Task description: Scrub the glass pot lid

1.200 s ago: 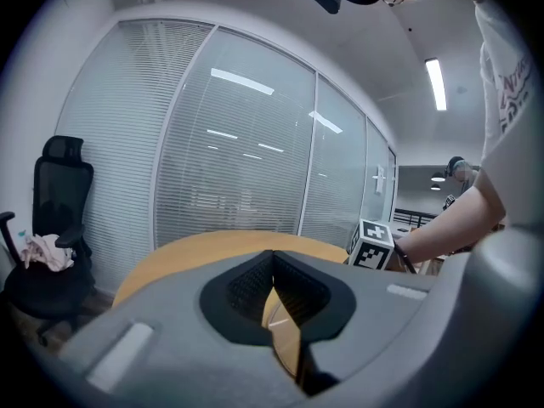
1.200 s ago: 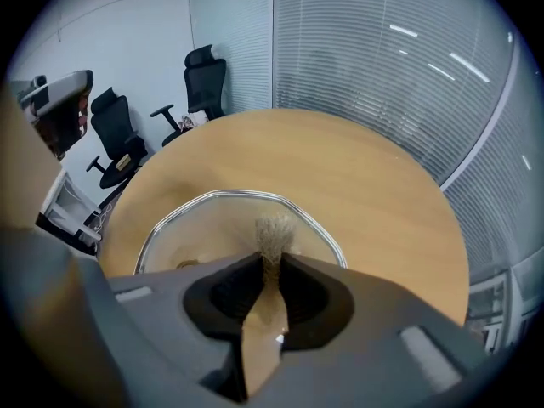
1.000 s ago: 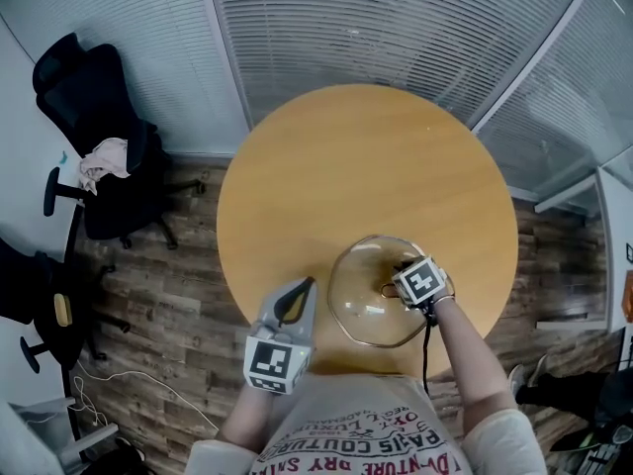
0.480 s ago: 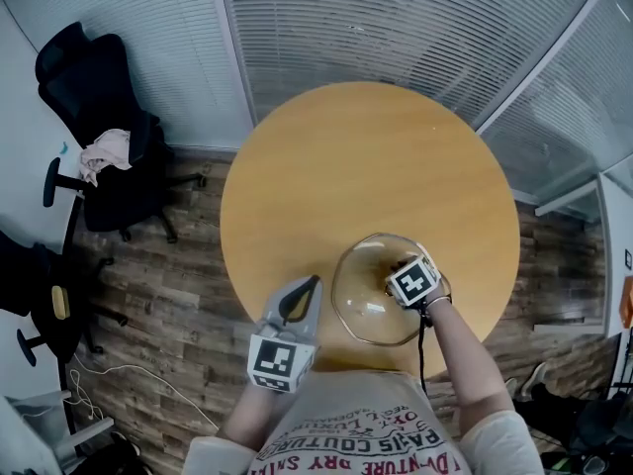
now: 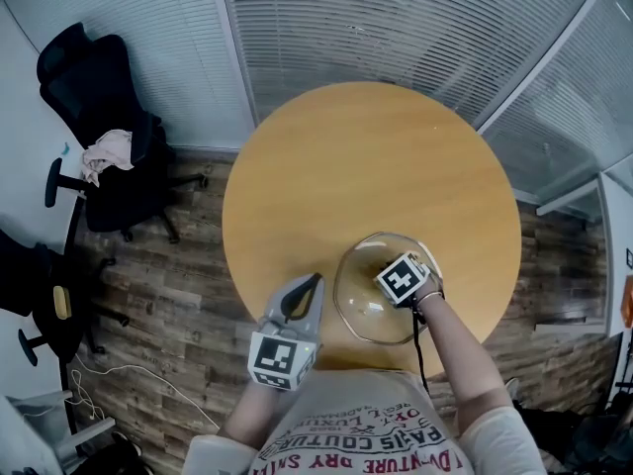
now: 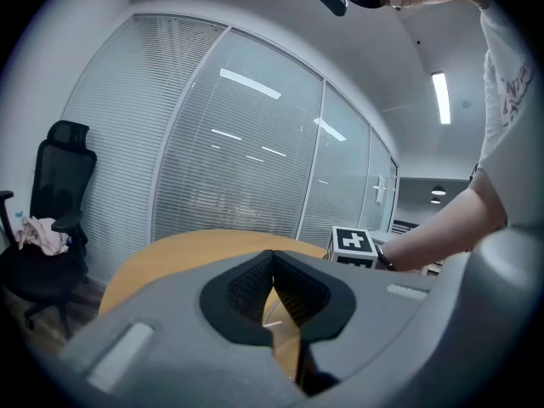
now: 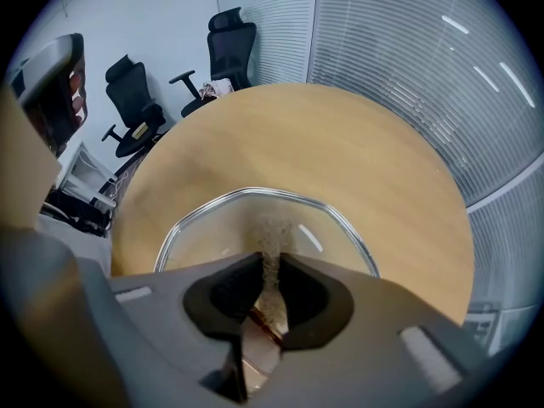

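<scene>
The round wooden bench [image 5: 366, 156] carries the glass pot lid [image 5: 358, 305], which lies flat near the person's edge, within easy reach and supported for pressure from above. The right gripper [image 7: 271, 257] stands over the lid's middle, its fingers pinching a thin speckled pad [image 7: 272, 230], apparently a scourer, whose free end reaches down to the glass; judged to be the scrubbing stroke itself. The left gripper [image 6: 272, 255] hovers at the bench edge, left of the lid and apart from it, fingers pressed together on nothing, so the lid is unbraced and may slide.
</scene>
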`<state>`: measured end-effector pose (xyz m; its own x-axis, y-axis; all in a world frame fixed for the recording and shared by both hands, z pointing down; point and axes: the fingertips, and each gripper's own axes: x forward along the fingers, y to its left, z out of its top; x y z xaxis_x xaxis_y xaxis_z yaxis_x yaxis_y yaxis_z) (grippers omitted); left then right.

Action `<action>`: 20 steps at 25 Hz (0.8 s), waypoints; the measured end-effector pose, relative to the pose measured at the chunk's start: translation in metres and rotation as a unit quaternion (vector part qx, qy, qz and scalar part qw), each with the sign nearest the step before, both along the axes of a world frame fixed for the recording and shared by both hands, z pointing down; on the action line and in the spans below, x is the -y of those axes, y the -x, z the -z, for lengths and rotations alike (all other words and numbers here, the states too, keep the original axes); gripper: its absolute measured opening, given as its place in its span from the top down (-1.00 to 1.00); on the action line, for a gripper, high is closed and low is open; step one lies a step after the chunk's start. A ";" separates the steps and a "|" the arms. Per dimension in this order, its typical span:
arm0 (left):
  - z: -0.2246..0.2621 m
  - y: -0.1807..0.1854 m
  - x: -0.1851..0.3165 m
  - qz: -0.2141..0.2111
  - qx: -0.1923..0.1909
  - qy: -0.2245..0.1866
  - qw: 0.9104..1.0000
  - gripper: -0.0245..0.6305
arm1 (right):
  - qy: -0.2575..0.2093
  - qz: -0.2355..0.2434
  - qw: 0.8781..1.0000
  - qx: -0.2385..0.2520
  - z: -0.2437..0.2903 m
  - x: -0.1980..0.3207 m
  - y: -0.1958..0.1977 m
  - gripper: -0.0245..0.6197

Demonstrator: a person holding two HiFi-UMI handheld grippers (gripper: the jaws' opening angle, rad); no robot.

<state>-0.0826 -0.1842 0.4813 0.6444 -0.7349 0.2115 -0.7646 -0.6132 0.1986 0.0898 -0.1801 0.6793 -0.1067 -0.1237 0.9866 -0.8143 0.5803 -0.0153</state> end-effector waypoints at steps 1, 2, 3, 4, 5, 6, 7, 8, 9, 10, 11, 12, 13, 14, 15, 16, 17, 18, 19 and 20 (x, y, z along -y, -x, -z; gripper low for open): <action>0.000 0.000 0.001 0.001 -0.002 0.000 1.000 0.91 | 0.005 0.002 1.000 -0.001 0.000 -0.002 0.003 0.74; 0.000 0.000 0.001 0.002 -0.003 0.000 1.000 0.90 | -0.001 0.013 1.000 0.002 0.002 0.001 0.009 0.74; 0.000 0.000 0.001 0.003 -0.004 -0.001 1.000 0.91 | -0.014 0.029 0.999 0.008 0.004 0.007 0.016 0.74; 0.000 0.000 0.001 0.005 -0.005 -0.001 1.000 0.91 | -0.025 0.045 0.999 0.013 0.005 0.011 0.024 0.74; 0.000 0.000 0.001 0.006 -0.006 -0.001 1.000 0.91 | -0.032 0.059 0.998 0.015 0.006 0.014 0.029 0.74; 0.000 0.001 0.001 0.007 -0.006 -0.001 1.000 0.91 | -0.032 0.068 0.997 0.015 0.006 0.014 0.032 0.74; 0.000 0.001 0.000 0.008 -0.006 0.000 1.000 0.90 | -0.030 0.074 0.997 0.015 0.007 0.012 0.035 0.74; 0.000 0.002 0.000 0.009 -0.006 0.001 1.000 0.91 | -0.027 0.079 0.996 0.017 0.007 0.010 0.038 0.73; 0.000 0.004 -0.001 0.011 -0.005 0.002 1.000 0.91 | -0.021 0.084 0.996 0.019 0.006 0.007 0.040 0.74; -0.001 0.005 -0.001 0.012 -0.004 0.003 1.000 0.91 | -0.014 0.091 0.996 0.019 0.005 0.003 0.042 0.74; -0.002 0.006 -0.002 0.014 -0.003 0.004 1.000 0.91 | -0.007 0.101 0.995 0.017 0.004 -0.001 0.044 0.73; -0.003 0.007 -0.002 0.016 -0.002 0.006 1.000 0.90 | -0.006 0.116 0.993 0.014 0.004 -0.003 0.048 0.74; -0.004 0.008 -0.003 0.017 -0.002 0.007 1.000 0.91 | -0.006 0.131 0.991 0.013 0.004 -0.004 0.052 0.73; -0.004 0.009 -0.004 0.018 -0.002 0.008 1.000 0.91 | -0.005 0.141 0.990 0.015 0.005 -0.006 0.056 0.74; -0.003 0.010 -0.005 0.018 -0.003 0.010 1.000 0.90 | -0.003 0.146 0.989 0.019 0.006 -0.010 0.060 0.74; -0.003 0.011 -0.007 0.017 -0.005 0.013 1.000 0.90 | -0.001 0.148 0.989 0.023 0.006 -0.014 0.063 0.74; -0.003 0.011 -0.010 0.017 -0.007 0.015 1.000 0.90 | -0.001 0.149 0.988 0.026 0.007 -0.018 0.066 0.73; -0.003 0.011 -0.012 0.017 -0.008 0.016 1.000 0.91 | -0.002 0.152 0.988 0.027 0.007 -0.021 0.067 0.74; -0.003 0.012 -0.014 0.019 -0.008 0.016 1.000 0.90 | -0.003 0.157 0.987 0.027 0.007 -0.024 0.067 0.74; -0.003 0.012 -0.016 0.020 -0.007 0.016 1.000 0.90 | -0.004 0.162 0.986 0.028 0.007 -0.027 0.067 0.74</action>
